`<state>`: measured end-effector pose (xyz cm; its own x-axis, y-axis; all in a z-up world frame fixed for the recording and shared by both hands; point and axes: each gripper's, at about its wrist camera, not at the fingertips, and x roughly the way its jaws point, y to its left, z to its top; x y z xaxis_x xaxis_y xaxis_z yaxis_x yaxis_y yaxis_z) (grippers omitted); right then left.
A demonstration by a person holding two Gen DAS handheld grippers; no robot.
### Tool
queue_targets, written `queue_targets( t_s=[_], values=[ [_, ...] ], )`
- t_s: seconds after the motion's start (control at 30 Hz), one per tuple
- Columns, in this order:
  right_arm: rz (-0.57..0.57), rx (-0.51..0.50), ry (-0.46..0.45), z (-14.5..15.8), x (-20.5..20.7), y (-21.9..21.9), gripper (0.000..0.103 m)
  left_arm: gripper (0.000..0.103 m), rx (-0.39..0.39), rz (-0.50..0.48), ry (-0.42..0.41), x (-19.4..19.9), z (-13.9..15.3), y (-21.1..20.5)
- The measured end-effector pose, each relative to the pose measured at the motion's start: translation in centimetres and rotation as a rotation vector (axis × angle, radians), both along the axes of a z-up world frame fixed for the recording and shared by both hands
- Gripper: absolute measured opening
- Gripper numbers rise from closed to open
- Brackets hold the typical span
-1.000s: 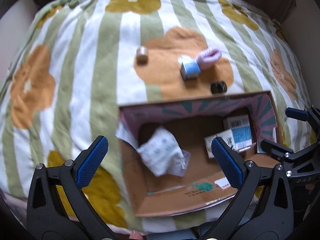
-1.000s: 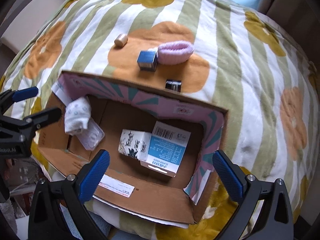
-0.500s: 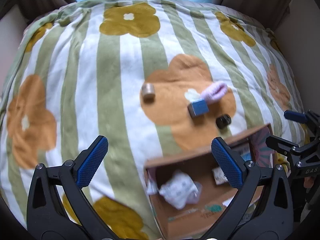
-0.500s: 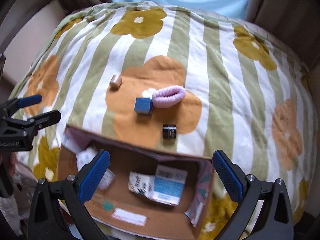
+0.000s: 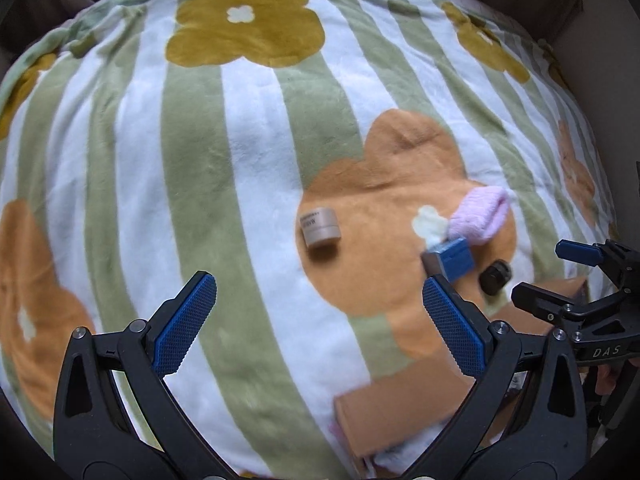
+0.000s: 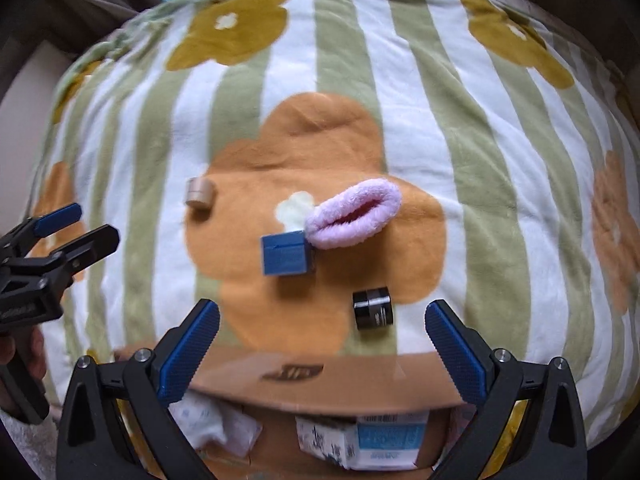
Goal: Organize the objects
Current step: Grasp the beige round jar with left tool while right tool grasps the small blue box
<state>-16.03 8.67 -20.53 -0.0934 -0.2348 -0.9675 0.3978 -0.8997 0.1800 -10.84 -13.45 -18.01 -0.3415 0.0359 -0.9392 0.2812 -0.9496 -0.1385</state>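
A home, most likely a bedroom: a plush fleece blanket [image 6: 420, 128] with green stripes and big flowers covers a soft bed, a fuzzy pink sock [image 6: 354, 216] lies at its middle, and a cardboard box [image 6: 320, 384] of household packets sits at 6 o'clock.

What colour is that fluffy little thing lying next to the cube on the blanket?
The fluffy scrunchie is pale pink-lilac, beside the blue cube; the right wrist view shows it best.

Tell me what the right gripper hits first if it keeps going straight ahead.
Probably the black jar: it lies on the blanket between the open fingers of the right gripper, just past the box rim. The blue cube sits farther on, left. Depth is uncertain.
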Motion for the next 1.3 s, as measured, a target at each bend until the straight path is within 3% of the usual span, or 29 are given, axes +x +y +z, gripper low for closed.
queue_targets(
  t_s=[0.4,0.63,0.8,1.2,1.3],
  values=[
    [-0.067,0.016,-0.066,-4.4,-1.8,-3.5,0.101,0.097,0.072,-0.019,-0.049,-3.9,-6.3,-1.4],
    [-0.084,0.032,-0.109,-6.0,-2.2,-4.0,0.085,0.083,0.111,-0.031,-0.082,-5.1,-8.9,-1.4],
    [-0.077,0.06,-0.117,-6.7,-2.3,-4.1,0.073,0.078,0.118,-0.044,-0.089,-5.7,-10.0,-1.3],
    [-0.037,0.101,-0.102,-7.4,-1.9,-4.2,0.05,0.039,0.114,-0.056,-0.105,-6.5,-10.8,-1.8],
    [-0.02,0.095,-0.098,-7.4,-1.5,-4.1,0.043,0.035,0.118,-0.038,-0.108,-6.6,-10.9,-2.1]
  ],
)
